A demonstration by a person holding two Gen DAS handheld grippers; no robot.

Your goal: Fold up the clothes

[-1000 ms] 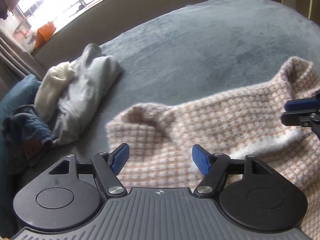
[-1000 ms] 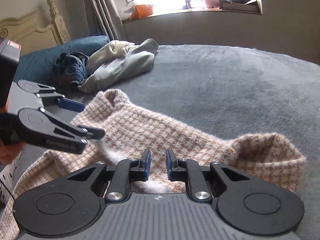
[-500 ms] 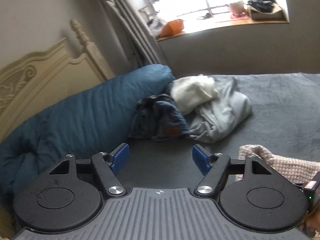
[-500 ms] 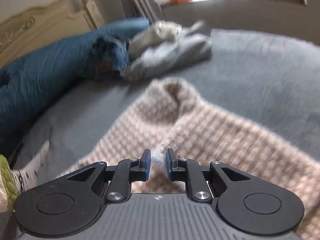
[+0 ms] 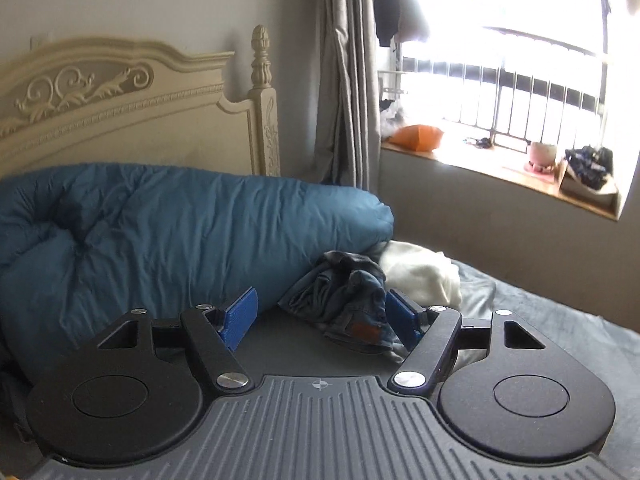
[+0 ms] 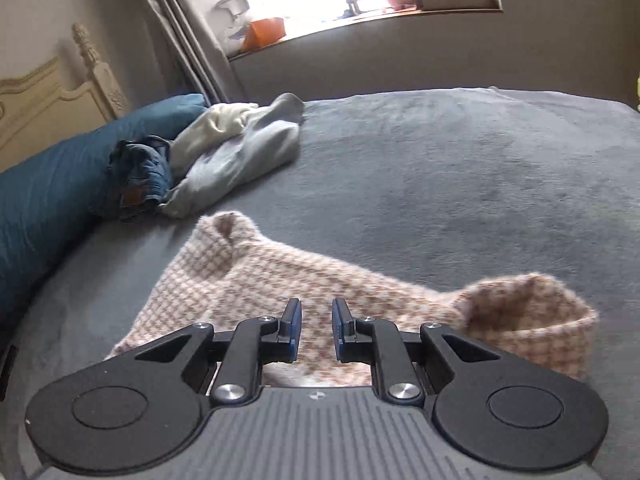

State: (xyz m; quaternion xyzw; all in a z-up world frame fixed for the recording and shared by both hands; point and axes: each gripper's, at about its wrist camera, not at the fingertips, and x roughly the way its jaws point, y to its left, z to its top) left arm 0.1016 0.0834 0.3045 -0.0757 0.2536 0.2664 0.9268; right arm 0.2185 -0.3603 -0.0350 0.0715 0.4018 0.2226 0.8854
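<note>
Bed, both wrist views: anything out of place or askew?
Yes. Jeans, a cream garment and a grey garment lie crumpled in a heap against the blue duvet, unfolded. The pink checked sweater lies rumpled on the grey bedcover, one corner standing up. Nothing looks spilled or damaged.

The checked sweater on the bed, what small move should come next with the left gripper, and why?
Probably bring the left gripper back down toward the checked sweater. It is open and empty, aimed at the pile of jeans by the blue duvet, with the sweater out of its view. The right gripper hangs over the sweater, which lies rumpled and unfolded on the grey blanket.
</note>
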